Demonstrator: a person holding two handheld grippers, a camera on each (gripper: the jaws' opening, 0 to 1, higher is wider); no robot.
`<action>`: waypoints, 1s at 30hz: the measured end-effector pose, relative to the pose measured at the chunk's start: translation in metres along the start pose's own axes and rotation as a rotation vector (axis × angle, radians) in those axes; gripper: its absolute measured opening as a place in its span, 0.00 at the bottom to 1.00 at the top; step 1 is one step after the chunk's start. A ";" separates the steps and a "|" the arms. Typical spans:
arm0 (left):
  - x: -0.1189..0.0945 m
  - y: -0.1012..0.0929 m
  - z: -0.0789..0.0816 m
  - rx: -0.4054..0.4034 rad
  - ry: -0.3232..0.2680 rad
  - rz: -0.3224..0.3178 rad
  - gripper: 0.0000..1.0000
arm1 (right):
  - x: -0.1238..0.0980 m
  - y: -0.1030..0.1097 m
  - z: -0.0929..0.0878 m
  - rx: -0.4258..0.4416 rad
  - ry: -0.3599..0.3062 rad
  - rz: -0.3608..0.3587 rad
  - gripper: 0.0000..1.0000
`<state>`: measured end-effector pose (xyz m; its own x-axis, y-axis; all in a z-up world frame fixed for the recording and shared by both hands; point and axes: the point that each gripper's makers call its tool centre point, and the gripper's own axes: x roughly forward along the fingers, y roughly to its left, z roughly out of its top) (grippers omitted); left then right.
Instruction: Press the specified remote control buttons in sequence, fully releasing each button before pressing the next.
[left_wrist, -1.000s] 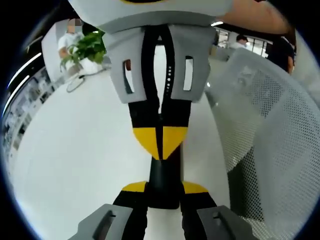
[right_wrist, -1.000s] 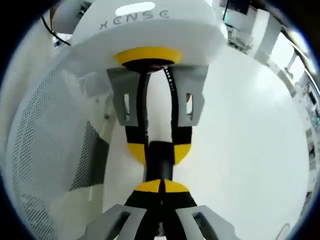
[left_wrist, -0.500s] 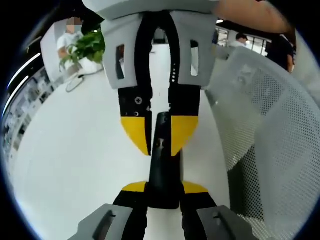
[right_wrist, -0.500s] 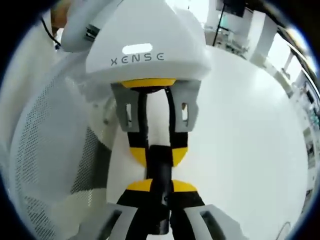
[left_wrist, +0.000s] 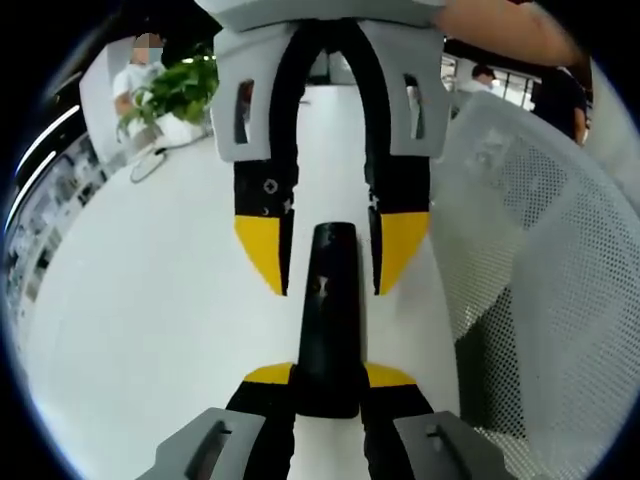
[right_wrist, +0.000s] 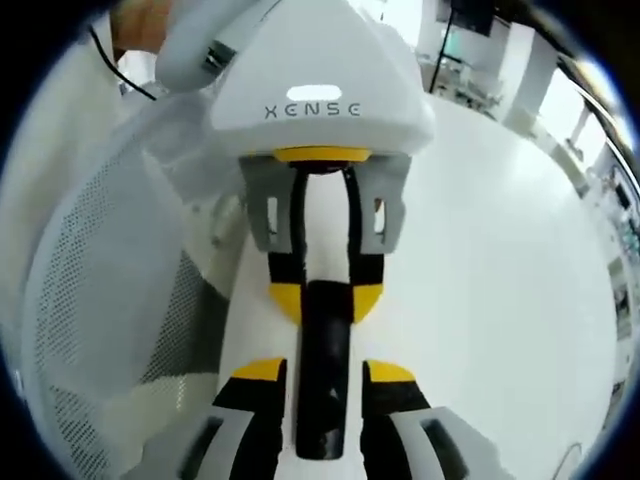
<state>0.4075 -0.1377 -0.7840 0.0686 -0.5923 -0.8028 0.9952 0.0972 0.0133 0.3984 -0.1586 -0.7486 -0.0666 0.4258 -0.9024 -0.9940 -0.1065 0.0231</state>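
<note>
A slim black remote control (left_wrist: 326, 310) points away from me over the white table (left_wrist: 150, 300). In the left gripper view my left gripper (left_wrist: 328, 376) is shut on its near end, yellow tips on both sides. My right gripper (left_wrist: 330, 250) comes in from the top, jaws spread and straddling the remote's far end without touching it. In the right gripper view the remote (right_wrist: 322, 400) lies between the parted yellow tips of my right gripper (right_wrist: 324, 371), while my left gripper (right_wrist: 325, 298) clamps its other end.
A white mesh chair (left_wrist: 540, 230) stands close beside the table, also seen as the mesh chair (right_wrist: 110, 300). A potted plant (left_wrist: 170, 95) and a cable sit at the table's far end. People sit in the background.
My right gripper was shut with its tips on the remote; it has opened and now straddles the remote. The left gripper still holds the remote as before.
</note>
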 end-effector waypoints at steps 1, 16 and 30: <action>0.001 0.001 -0.001 -0.001 0.000 0.000 0.23 | 0.000 0.000 0.000 0.001 -0.001 0.001 0.27; 0.001 0.000 0.000 0.000 0.013 0.001 0.23 | -0.001 0.001 -0.020 0.022 0.020 0.004 0.28; 0.000 0.000 0.000 0.002 0.025 0.000 0.23 | -0.006 0.000 -0.037 0.035 0.026 0.000 0.30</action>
<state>0.4071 -0.1383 -0.7841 0.0665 -0.5721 -0.8175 0.9953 0.0958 0.0139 0.4021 -0.1942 -0.7594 -0.0649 0.4024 -0.9131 -0.9965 -0.0749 0.0379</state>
